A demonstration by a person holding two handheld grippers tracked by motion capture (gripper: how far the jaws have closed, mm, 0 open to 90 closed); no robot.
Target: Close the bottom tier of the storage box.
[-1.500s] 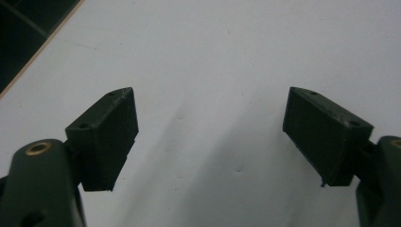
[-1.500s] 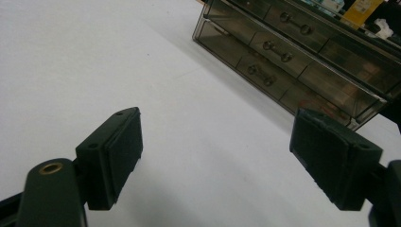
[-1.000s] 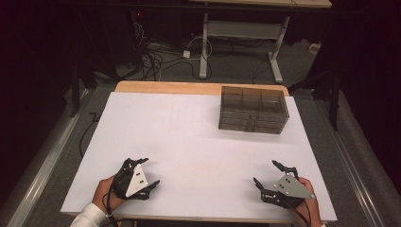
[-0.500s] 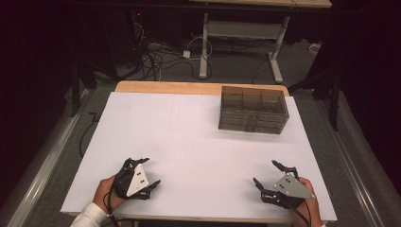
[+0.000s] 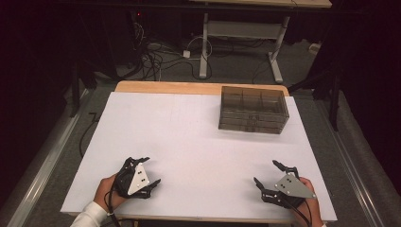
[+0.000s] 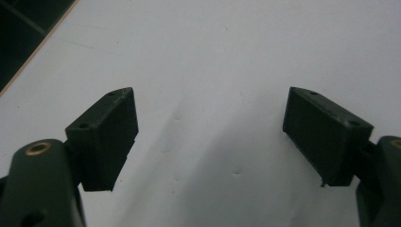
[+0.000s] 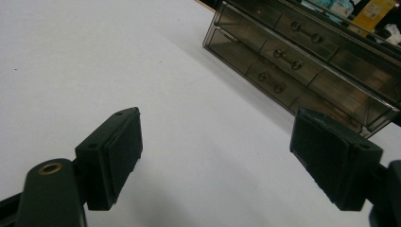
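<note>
I see my left gripper (image 5: 147, 171) resting low at the near left part of the big white table (image 5: 189, 132), and its two black jaws stand wide apart with nothing between them. In the left gripper view there is just bare white table between the jaws. My right gripper (image 5: 268, 176) sits at the near right part of the table, and its jaws are spread wide too, holding nothing. The smoky see-through plastic box with little drawers (image 5: 253, 109) stands on the far right part of the table, well apart from both grippers. In the right gripper view the box (image 7: 307, 61) is ahead of the jaws, and I can see small round knobs on the fronts of its drawers. Both grippers are well apart from each other.
</note>
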